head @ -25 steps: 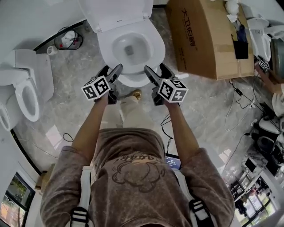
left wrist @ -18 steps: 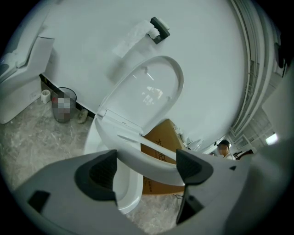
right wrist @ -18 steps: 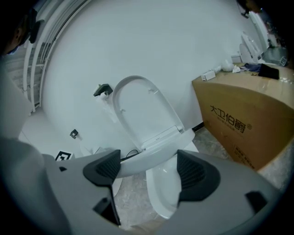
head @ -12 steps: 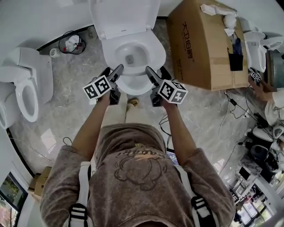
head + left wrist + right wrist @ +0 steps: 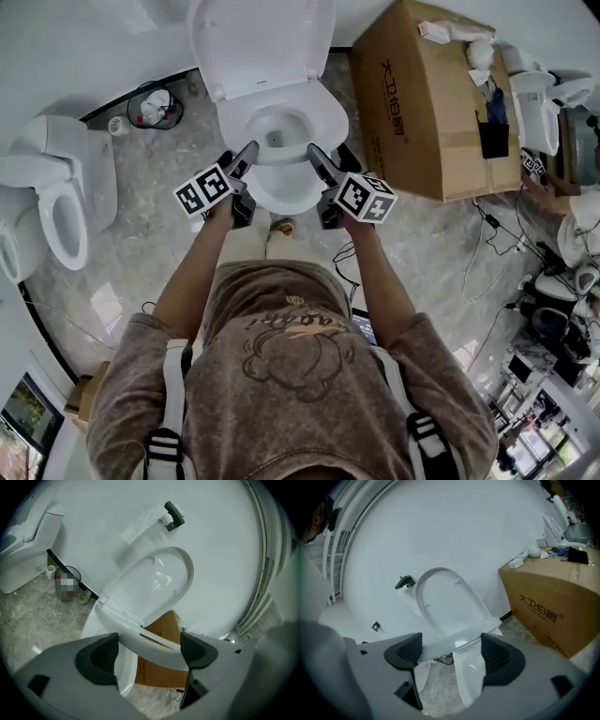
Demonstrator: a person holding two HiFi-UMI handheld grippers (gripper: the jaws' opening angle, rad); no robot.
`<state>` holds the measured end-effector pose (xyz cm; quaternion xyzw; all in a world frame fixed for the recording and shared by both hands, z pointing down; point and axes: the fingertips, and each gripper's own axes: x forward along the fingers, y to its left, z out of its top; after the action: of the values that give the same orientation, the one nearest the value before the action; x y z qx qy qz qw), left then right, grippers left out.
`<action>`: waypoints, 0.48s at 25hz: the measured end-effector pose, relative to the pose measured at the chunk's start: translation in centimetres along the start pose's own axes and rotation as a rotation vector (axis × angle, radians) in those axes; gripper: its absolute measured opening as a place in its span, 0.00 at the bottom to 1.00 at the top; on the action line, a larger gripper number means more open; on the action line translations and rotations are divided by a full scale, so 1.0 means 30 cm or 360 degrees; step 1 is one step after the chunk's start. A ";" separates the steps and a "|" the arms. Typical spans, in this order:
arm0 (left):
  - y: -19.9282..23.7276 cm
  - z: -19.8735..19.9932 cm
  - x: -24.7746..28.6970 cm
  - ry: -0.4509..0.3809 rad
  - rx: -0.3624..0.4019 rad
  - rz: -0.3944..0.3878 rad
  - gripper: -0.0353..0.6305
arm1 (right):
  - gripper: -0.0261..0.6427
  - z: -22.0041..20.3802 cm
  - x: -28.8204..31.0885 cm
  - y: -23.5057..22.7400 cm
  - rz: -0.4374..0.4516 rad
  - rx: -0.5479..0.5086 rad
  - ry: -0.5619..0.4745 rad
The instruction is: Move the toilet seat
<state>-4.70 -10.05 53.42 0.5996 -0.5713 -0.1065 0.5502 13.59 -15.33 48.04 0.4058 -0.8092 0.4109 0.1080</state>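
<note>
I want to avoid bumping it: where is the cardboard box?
Head view, upper right: the cardboard box stands on the floor immediately right of the open-lidded toilet.

The white oval toilet seat [image 5: 330, 117] and its raised white lid [image 5: 262, 42] look like smooth, glossy hard plastic that catches bright highlights, and the grey veined stone-look floor [image 5: 150, 197] is polished enough to mirror light. The large brown cardboard box [image 5: 422, 103] is matt and papery. The left gripper [image 5: 147, 653] and right gripper [image 5: 452, 653] have matt grey plastic bodies with black, finely ribbed, rubbery-looking pads [image 5: 497, 656], and the person's brown sweatshirt [image 5: 281, 375] is soft, slightly fuzzy cloth.
</note>
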 end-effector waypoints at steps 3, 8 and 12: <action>-0.008 0.030 0.000 -0.0022 -0.0027 0.0005 0.67 | 0.62 0.025 0.013 0.015 0.0010 0.0004 -0.0003; -0.027 0.071 0.002 -0.0084 -0.0071 -0.0029 0.67 | 0.62 0.072 0.034 0.031 0.0027 0.0003 -0.0006; -0.044 0.090 -0.003 -0.0083 -0.0061 -0.0108 0.68 | 0.61 0.095 0.040 0.041 0.0041 0.0006 0.0003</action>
<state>-6.03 -11.78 51.35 0.6051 -0.5626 -0.1517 0.5425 12.35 -17.74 46.12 0.3951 -0.8136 0.4140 0.1027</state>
